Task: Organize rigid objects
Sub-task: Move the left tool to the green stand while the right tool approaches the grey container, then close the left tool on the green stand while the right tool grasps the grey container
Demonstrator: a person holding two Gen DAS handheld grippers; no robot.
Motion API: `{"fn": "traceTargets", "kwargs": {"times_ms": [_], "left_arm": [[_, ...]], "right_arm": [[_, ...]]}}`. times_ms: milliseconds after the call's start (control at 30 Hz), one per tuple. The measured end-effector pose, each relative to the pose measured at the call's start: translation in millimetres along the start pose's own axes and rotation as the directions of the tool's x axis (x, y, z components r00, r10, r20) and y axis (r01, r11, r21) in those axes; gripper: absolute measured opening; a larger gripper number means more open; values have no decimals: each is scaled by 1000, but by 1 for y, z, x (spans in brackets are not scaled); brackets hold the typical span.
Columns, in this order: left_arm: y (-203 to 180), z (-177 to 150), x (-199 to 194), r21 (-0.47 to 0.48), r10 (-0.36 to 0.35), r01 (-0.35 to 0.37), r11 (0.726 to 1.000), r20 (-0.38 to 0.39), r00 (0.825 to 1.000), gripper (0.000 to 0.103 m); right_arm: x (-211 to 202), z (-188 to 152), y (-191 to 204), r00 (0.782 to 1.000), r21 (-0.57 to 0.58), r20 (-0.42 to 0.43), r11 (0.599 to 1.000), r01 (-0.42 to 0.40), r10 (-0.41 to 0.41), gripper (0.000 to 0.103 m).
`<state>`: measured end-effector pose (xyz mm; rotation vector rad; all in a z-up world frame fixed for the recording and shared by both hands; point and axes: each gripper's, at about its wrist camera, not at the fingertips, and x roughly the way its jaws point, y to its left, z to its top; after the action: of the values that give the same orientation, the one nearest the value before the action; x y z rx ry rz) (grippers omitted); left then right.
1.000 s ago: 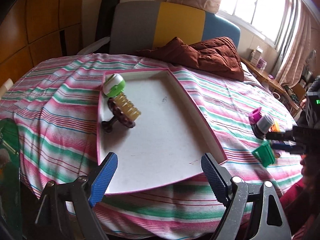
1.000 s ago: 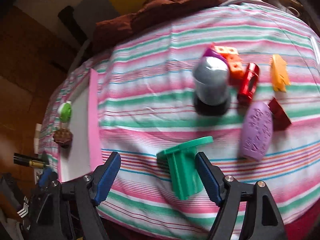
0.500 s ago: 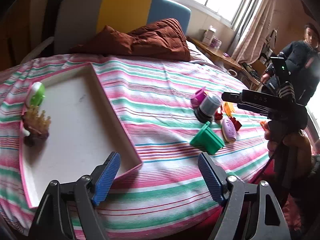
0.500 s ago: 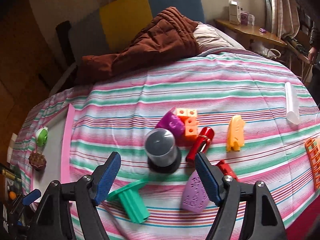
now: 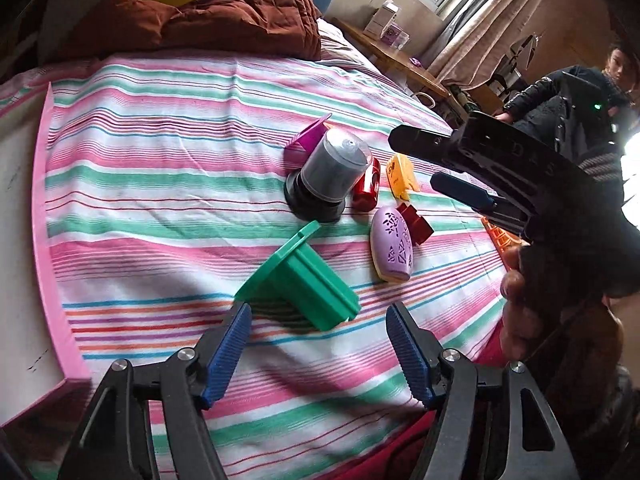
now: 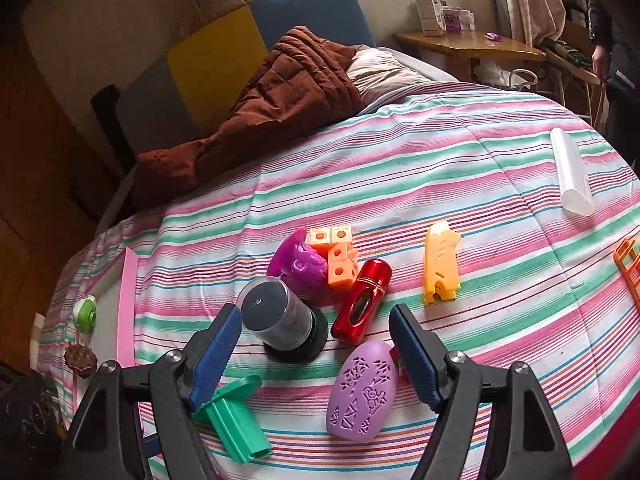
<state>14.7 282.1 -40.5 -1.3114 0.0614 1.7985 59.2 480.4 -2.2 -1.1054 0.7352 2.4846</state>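
Note:
A green plastic holder lies on the striped bedspread just ahead of my open, empty left gripper; it also shows in the right wrist view. Behind it are a disc spindle case, a red cylinder, a lilac oval case, a dark red piece and a yellow piece. My right gripper is open and empty above the spindle case, red cylinder and lilac case. The pink-rimmed white tray lies left.
Orange cubes and a purple piece sit behind the spindle. A clear tube and an orange grid lie right. The tray holds a green-white item and a brown clip. A brown quilt lies behind.
My left gripper has swung right from the tray to the green holder. My right gripper has drawn back and up from the holder and now looks over the cluster.

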Motion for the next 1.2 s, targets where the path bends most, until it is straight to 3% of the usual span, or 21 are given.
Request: {"fn": "traceTargets", "kwargs": {"times_ms": [133, 233, 267, 300, 567, 933, 1100, 1133, 1167, 1200], "left_arm": [[4, 13, 22, -76, 22, -24, 997, -25, 999, 75], [0, 20, 35, -47, 68, -69, 997, -24, 997, 72], [-4, 20, 36, -5, 95, -95, 995, -14, 995, 58], [-6, 19, 38, 34, 111, -110, 993, -17, 994, 30], [2, -4, 22, 131, 150, -154, 979, 41, 988, 31], [9, -22, -28, 134, 190, -209, 969, 144, 971, 31], [17, -26, -57, 103, 205, -228, 968, 193, 959, 31], [20, -27, -64, 92, 213, -235, 968, 205, 955, 31], [24, -27, -71, 81, 224, -246, 966, 217, 950, 31], [28, -27, -77, 70, 239, -261, 963, 229, 943, 31]], "right_arm": [[0, 1, -6, 1000, 35, 4, 999, -16, 16, 77], [3, 1, -7, 1000, 41, -8, 999, -26, 26, 77], [4, 0, -6, 1000, 38, -13, 999, -26, 26, 77], [5, 0, -5, 1000, 33, -18, 999, -24, 24, 78], [11, -3, 4, 999, -12, -41, 1000, -8, 8, 77], [19, -11, 35, 997, -150, -77, 989, -18, 7, 77], [41, -7, 53, 994, -199, -101, 980, 14, -35, 77], [50, -6, 56, 993, -214, -108, 976, 32, -57, 72], [58, -6, 57, 990, -230, -114, 972, 53, -81, 54], [66, -6, 57, 986, -245, -122, 966, 83, -116, 44]]}}
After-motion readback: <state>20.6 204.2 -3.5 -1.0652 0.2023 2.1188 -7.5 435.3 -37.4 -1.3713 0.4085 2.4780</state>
